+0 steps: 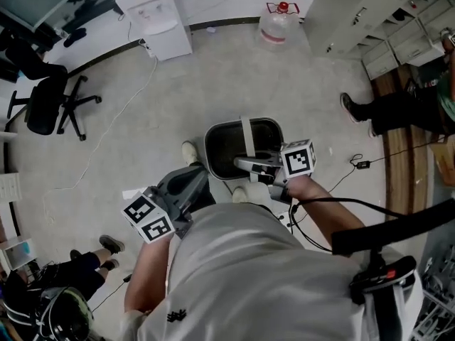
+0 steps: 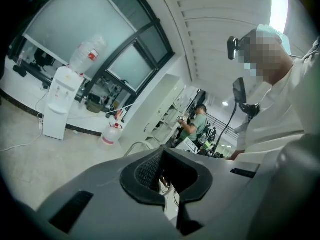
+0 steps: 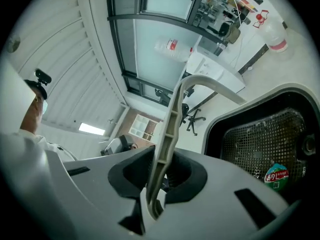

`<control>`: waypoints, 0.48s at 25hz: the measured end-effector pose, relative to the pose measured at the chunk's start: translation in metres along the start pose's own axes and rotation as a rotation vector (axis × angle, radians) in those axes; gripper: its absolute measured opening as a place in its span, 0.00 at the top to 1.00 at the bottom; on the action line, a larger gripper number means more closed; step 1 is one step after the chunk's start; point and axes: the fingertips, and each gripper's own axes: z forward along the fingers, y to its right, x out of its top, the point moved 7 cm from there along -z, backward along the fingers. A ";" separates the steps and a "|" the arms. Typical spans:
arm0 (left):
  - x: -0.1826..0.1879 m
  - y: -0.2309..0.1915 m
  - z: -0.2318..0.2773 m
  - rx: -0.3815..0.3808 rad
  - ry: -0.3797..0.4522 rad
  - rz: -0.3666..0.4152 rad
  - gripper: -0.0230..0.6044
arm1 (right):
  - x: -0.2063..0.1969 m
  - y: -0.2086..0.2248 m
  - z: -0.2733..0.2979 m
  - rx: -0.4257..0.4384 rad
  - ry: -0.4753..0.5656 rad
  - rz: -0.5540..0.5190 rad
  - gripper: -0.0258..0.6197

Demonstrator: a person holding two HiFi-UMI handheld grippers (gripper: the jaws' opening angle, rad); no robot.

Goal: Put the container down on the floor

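Gripping the bin's pale handle [image 3: 172,119], right hand-held gripper [image 3: 160,184] has its jaws clamped on the strap, which stands upright between the pads. The dark container [image 1: 226,135] hangs below it, just in front of the person's shoes [image 1: 189,151]. It looks clear of the floor [image 1: 213,69], though I can't say for sure. The inside is mesh-lined, with a small red-and-green sticker [image 3: 276,176] at the bottom.

Left hand-held gripper [image 1: 193,183] sits beside the container on the left, jaws closed on nothing, not helping.

Step in hand, as I read it: lowering.
- Bring the right one straight down and don't let the bin swing on the handle.
- Land the base flat on bare floor, ahead of the shoes and away from the black cable [image 1: 355,165] on the right.
- Hold the clamp until the bin's weight is on the floor, then open and let the handle fold down.
- The left one stays out of the way.
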 end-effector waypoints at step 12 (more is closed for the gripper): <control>0.128 -0.201 0.032 -0.166 -0.063 -0.001 0.95 | 0.165 0.047 0.082 -0.102 0.111 -0.030 0.90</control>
